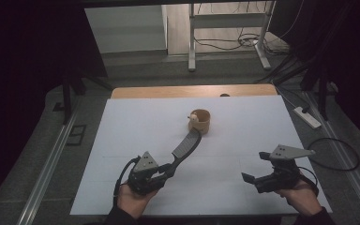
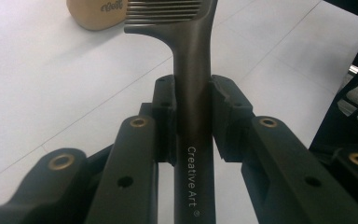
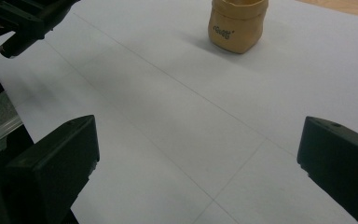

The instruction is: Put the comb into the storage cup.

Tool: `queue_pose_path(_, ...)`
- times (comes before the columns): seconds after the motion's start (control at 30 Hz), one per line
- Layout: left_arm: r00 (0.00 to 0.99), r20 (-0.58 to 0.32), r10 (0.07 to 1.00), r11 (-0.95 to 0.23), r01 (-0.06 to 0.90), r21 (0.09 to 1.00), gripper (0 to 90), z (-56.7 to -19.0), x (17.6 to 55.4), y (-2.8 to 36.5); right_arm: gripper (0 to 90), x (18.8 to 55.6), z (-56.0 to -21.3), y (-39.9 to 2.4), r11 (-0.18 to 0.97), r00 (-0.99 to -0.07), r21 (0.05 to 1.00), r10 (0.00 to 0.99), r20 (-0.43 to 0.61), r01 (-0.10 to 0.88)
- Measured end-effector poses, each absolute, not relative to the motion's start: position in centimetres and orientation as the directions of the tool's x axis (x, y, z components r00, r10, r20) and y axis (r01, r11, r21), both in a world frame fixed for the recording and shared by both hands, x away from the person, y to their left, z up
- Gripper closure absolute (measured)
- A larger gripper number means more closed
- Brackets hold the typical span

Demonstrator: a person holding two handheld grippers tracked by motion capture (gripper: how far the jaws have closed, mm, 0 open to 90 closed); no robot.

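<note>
A person's left gripper [image 1: 166, 169] clamps its jaws on a dark comb's handle [image 2: 193, 135], angled toward the tan cup [image 1: 200, 120]. The right gripper [image 1: 255, 166], well right of the cup, holds its jaws wide apart.

left gripper [image 1: 168, 169]: black body, grey three-cornered plate, black cable | right gripper [image 1: 255, 167]: black, grey plate, blocky jaws | brass-ringed screw holes on jaw arms | sleeves [image 1: 122, 216]: dark

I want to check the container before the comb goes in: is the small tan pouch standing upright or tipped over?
Upright. The tan pouch stands on its base on the white table, its opening facing up in the high view.
</note>
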State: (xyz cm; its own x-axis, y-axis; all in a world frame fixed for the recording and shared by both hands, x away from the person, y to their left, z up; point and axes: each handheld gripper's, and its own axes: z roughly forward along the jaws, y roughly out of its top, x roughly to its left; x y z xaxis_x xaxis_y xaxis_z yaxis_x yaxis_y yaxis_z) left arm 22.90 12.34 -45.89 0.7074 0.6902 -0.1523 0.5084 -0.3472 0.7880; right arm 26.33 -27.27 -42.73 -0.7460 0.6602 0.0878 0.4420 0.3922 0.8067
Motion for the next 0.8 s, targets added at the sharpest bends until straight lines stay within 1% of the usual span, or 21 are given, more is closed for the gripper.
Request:
queue_pose_path(0.17, 0.716, -0.162, 0.679, -0.346, 0.507, 0.790, 72.2, -46.0, 23.1, 12.2, 0.0, 26.7, -42.5, -26.4, 0.394, -0.748, 0.806, 0.657, 0.089, 0.442)
queue_pose_path(0.3, 0.720, -0.151, 0.677, -0.352, 0.497, 0.793, 72.2, -46.0, 23.1, 12.0, 0.0, 27.1, -42.5, -25.6, 0.392, -0.756, 0.800, 0.645, 0.114, 0.455)
queue_pose_path(0.8, 0.723, -0.123, 0.679, -0.353, 0.469, 0.810, 72.2, -46.1, 23.3, 11.0, 0.0, 28.5, -42.4, -23.1, 0.426, -0.788, 0.790, 0.605, 0.115, 0.441)
